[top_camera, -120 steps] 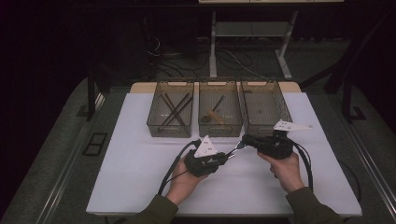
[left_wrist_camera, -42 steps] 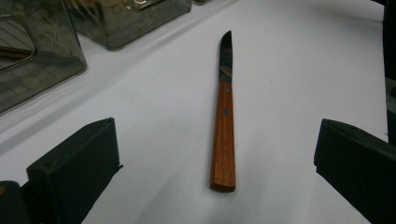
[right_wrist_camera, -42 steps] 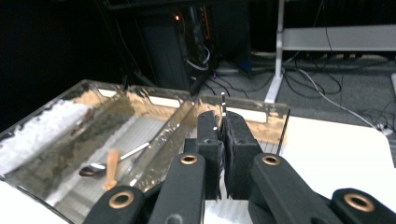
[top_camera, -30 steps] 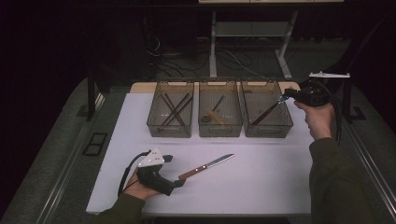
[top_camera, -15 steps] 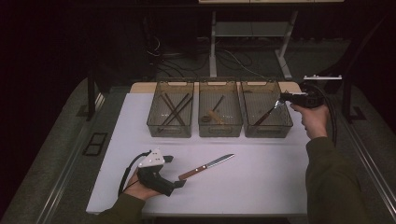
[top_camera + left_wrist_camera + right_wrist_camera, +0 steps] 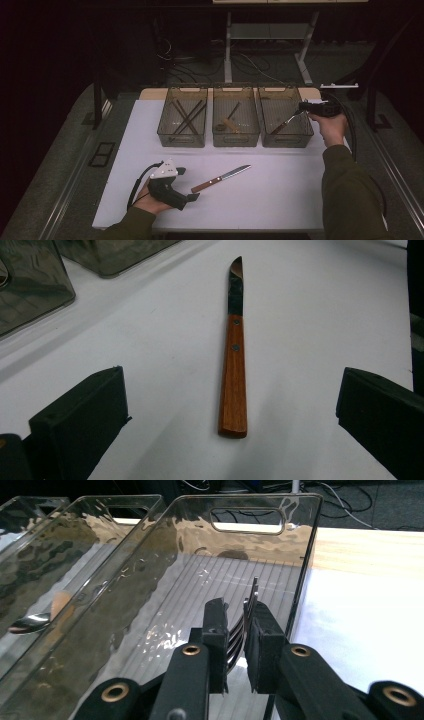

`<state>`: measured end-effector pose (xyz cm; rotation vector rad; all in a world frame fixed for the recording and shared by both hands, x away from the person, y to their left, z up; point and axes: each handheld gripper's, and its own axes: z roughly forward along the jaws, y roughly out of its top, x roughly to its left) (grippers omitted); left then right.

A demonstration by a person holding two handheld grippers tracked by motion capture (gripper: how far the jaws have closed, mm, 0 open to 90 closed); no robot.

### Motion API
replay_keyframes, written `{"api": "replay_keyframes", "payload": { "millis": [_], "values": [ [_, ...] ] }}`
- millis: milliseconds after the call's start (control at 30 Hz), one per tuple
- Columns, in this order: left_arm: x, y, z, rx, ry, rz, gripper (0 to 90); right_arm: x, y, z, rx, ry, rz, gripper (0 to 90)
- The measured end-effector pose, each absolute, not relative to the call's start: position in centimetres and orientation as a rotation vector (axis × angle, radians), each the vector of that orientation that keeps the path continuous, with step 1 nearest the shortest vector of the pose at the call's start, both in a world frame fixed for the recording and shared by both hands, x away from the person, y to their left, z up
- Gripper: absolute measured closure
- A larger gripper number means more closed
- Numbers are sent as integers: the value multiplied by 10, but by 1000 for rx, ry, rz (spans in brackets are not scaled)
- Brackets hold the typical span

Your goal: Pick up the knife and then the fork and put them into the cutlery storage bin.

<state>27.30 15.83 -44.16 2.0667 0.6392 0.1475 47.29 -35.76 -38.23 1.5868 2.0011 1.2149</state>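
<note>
A wooden-handled knife (image 6: 221, 179) (image 6: 234, 375) lies flat on the white table (image 6: 280, 200), blade pointing away from my left gripper (image 6: 189, 184) (image 6: 231, 377). That gripper rests on the table just behind the handle end, jaws wide open on either side of it, not touching it. My right gripper (image 6: 301, 107) (image 6: 239, 615) hangs over the right clear bin (image 6: 287, 142) (image 6: 300, 555). Its jaws have just been opening and now stand slightly apart. A metal fork (image 6: 284, 123) (image 6: 248, 607) is still between them, tines leaning on the right pad, handle slanting down into the bin.
Three clear bins stand in a row at the table's far side. The left bin (image 6: 165, 135) holds dark sticks; the middle bin (image 6: 217, 137) holds wooden-handled utensils. A wooden board (image 6: 365, 550) lies behind the bins. Cables trail from both grippers.
My right gripper has sunk lower over the right bin with the fork, and its jaws have parted a little. The left gripper and the knife have stayed put.
</note>
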Motion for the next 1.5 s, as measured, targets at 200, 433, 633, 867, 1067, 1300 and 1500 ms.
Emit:
{"api": "replay_keyframes", "payload": {
  "millis": [200, 433, 633, 867, 1067, 1300, 1500],
  "values": [
    [273, 158, -441, 2067, 636, 149, 0, 474, -358, -383, 1559, 1988, 1101, 563],
    [273, 158, -441, 2068, 634, 151, 0, 465, -372, -378, 1566, 1944, 1171, 381],
    [272, 158, -441, 2069, 631, 151, 0, 449, -374, -373, 1510, 1944, 1226, 320],
    [272, 157, -441, 2072, 629, 154, 0, 423, -363, -365, 1391, 1997, 1252, 239],
    [272, 157, -441, 2072, 628, 153, 0, 402, -350, -360, 1298, 2044, 1288, 165],
    [272, 157, -441, 2073, 630, 152, 0, 373, -336, -360, 1212, 2100, 1283, 115],
    [272, 157, -441, 2074, 630, 154, 0, 346, -328, -369, 1191, 2128, 1304, 115]
  ]
}}
